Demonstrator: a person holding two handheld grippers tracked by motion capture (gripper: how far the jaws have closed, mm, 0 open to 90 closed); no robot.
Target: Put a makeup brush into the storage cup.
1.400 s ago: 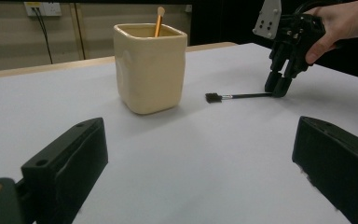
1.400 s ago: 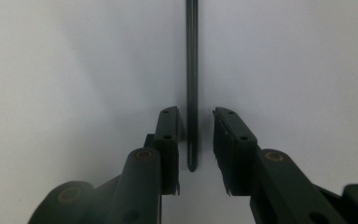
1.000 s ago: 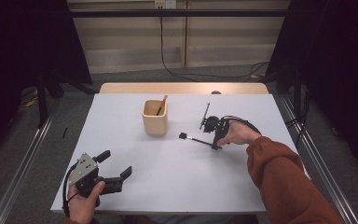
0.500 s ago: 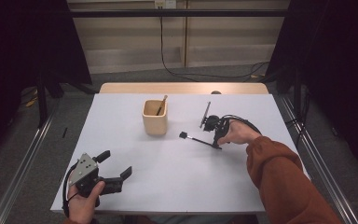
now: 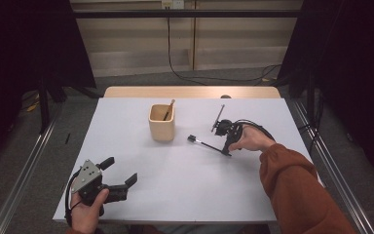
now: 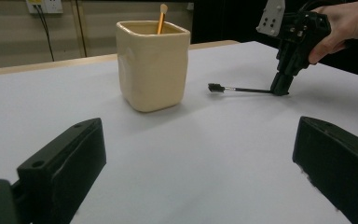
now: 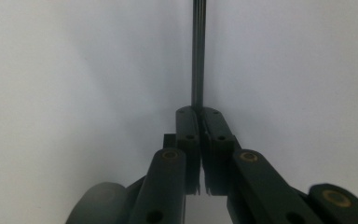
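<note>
Pinching the black brush (image 5: 205, 144) at its handle end, my right gripper (image 5: 227, 150) sits right of centre; brush head points left toward the cup (image 5: 161, 123). Left gripper (image 5: 119, 179) idles open, lower left.

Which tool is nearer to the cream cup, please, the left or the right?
The right. The right tool, shut on a black brush, sits just right of the cream cup; the left tool waits open at the table's near edge.

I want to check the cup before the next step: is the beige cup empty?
No, in the left gripper view a wooden stick stands up out of the beige cup.
</note>
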